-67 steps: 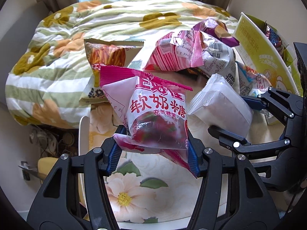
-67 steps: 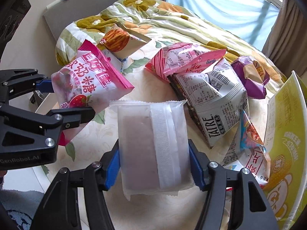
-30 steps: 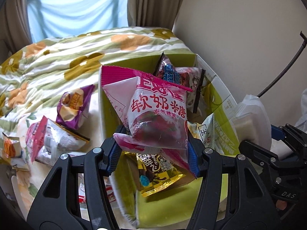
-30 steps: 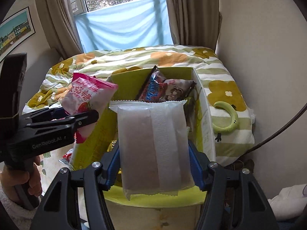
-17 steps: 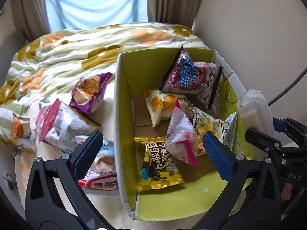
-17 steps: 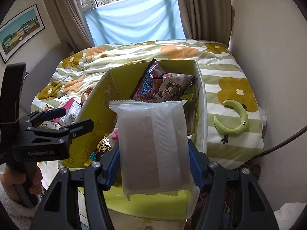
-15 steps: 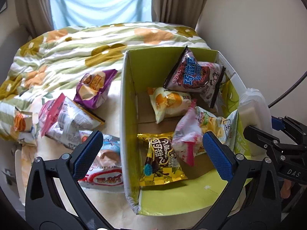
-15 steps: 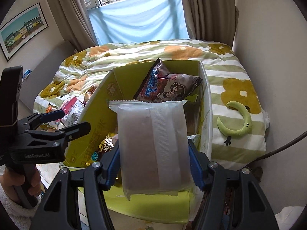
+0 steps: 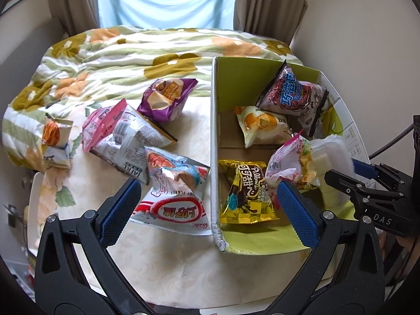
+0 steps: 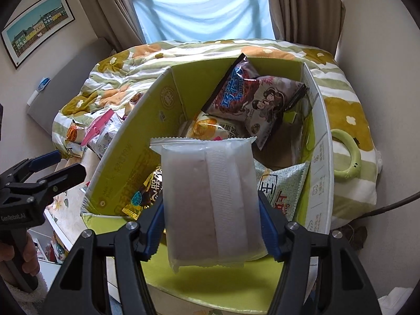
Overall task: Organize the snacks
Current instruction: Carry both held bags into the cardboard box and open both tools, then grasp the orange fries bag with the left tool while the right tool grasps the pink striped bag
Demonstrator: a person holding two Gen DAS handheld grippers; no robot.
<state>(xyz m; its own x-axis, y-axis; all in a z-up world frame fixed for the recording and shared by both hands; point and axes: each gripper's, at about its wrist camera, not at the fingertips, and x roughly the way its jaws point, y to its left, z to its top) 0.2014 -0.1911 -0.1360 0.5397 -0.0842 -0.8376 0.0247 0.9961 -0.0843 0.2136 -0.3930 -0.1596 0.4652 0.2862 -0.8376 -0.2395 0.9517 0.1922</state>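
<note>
Left wrist view: the green cardboard box [image 9: 215,141] stood open on the floral table [image 9: 168,260], against the bed's quilt [image 9: 126,50]. Inside lay a dark sponge-cake packet [image 9: 294,97] leaning on the far wall, an orange-and-white packet [image 9: 262,126], a gold pillow-snack packet [image 9: 246,191] and the pink candy bag [image 9: 284,162], tilted among them. A green-and-white packet [image 10: 283,191] sat in the near right corner. Outside the box, on the table, were a purple bag [image 9: 165,97], a silver-and-pink bag [image 9: 123,134], a prawn-flake bag [image 9: 173,186] and a small orange packet [image 9: 56,136].

The left gripper [image 9: 207,207] stood fully spread with nothing between its pads, straddling the box's near left wall. The right gripper [image 10: 211,225] pinched the translucent white packet [image 10: 210,199] over the box, its jaws just beginning to open.

Compared with a second earlier, the pink candy bag had left the left gripper and landed in the box; the white packet remained held.
</note>
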